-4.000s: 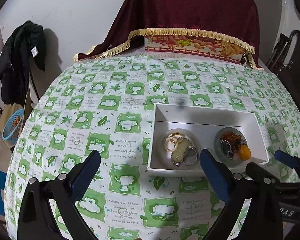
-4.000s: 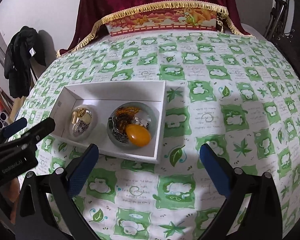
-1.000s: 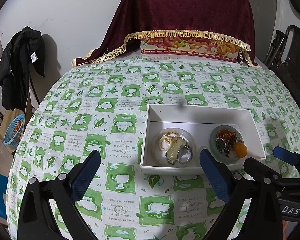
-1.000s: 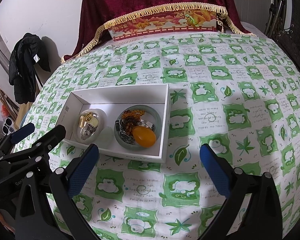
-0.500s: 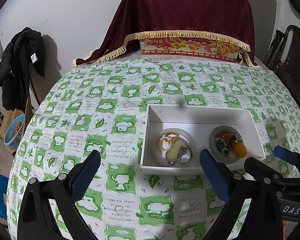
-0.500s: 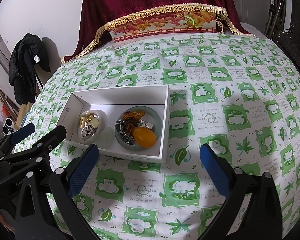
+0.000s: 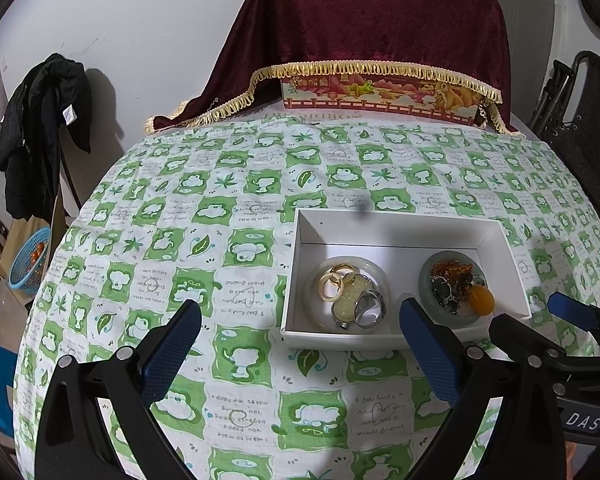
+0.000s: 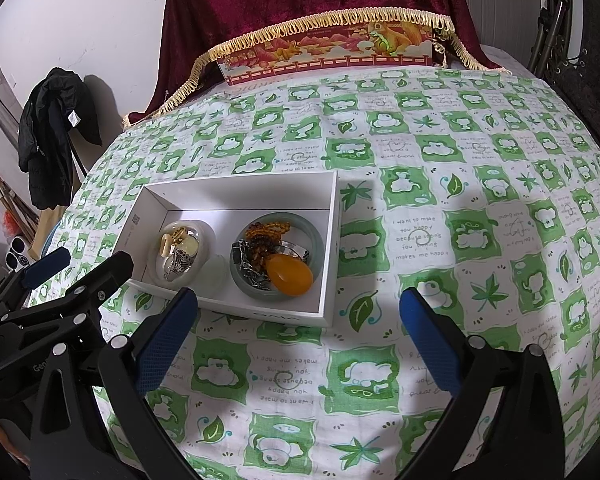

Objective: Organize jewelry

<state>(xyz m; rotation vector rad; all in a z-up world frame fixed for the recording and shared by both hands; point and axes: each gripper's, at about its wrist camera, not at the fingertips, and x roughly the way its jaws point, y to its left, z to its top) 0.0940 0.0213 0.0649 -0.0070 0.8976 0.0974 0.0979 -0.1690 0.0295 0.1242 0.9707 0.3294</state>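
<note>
A white open box (image 7: 396, 222) (image 8: 236, 192) sits on the green-and-white tablecloth. Inside, a clear dish (image 7: 320, 280) (image 8: 210, 236) holds rings (image 7: 342, 284) (image 8: 178, 246), and a green bangle (image 7: 425, 280) (image 8: 318, 240) surrounds a pile of chains, amber beads and an orange oval stone (image 7: 482, 300) (image 8: 289, 275). My left gripper (image 7: 298, 340) is open and empty, just short of the box's near left edge. My right gripper (image 8: 298, 328) is open and empty, near the box's front right corner. Each gripper shows in the other's view (image 7: 556, 320) (image 8: 60, 276).
A dark red fringed cloth (image 7: 376, 20) covers a printed box (image 7: 380, 96) at the table's far edge. A black coat (image 7: 40, 132) hangs at the left beside a blue basket (image 7: 30, 260). A dark folding chair (image 7: 580, 128) stands at the right.
Both grippers have drawn back slightly from the box over the past seconds and stayed open. The box and jewelry have not moved.
</note>
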